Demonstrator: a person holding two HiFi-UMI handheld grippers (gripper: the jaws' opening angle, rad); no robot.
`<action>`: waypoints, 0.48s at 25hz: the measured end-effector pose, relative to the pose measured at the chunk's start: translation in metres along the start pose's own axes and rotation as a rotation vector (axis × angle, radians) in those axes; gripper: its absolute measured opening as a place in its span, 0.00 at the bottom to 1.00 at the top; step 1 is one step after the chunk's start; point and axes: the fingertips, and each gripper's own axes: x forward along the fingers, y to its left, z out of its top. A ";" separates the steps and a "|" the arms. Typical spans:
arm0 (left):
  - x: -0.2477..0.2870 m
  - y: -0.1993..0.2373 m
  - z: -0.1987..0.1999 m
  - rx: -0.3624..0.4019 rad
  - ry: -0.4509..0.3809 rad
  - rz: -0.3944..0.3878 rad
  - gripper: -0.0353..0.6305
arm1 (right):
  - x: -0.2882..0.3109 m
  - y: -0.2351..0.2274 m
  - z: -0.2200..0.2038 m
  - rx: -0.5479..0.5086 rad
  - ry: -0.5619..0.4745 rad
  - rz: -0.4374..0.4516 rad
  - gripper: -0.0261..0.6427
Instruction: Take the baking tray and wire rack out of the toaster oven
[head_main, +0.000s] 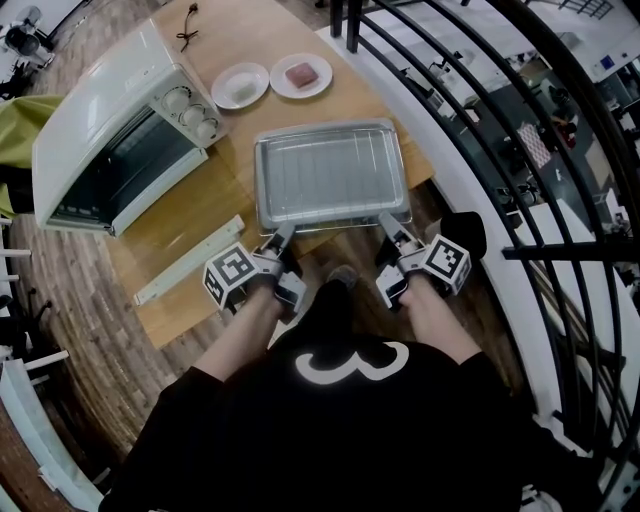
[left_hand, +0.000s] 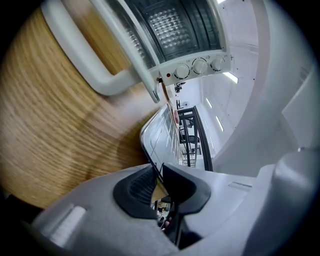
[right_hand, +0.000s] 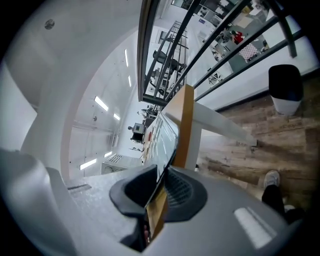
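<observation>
Baking tray (head_main: 262, 185) silver, shallow, with wire rack (head_main: 330, 175); left gripper (head_main: 283, 240), right gripper (head_main: 392, 232) pinch its rim.

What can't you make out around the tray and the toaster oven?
- Inside of the toaster oven: head view, too dark to see contents.
- Item on the right plate: head view, too small to identify.
- Near rim of the tray: both gripper views, covered by the pads clamped on it.

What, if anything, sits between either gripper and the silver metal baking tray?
Nothing visible. The left gripper and right gripper are each shut on the near rim of the silver metal baking tray, which lies outside the white toaster oven.
</observation>
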 end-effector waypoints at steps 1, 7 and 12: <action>0.000 0.000 0.000 -0.004 0.002 0.002 0.12 | 0.000 -0.001 -0.001 0.003 0.000 -0.002 0.10; 0.001 0.003 -0.001 -0.022 0.023 0.007 0.12 | -0.001 -0.004 -0.002 0.017 0.018 -0.018 0.10; 0.002 0.002 -0.001 -0.022 0.055 -0.008 0.12 | 0.001 -0.005 -0.001 0.005 0.035 -0.028 0.11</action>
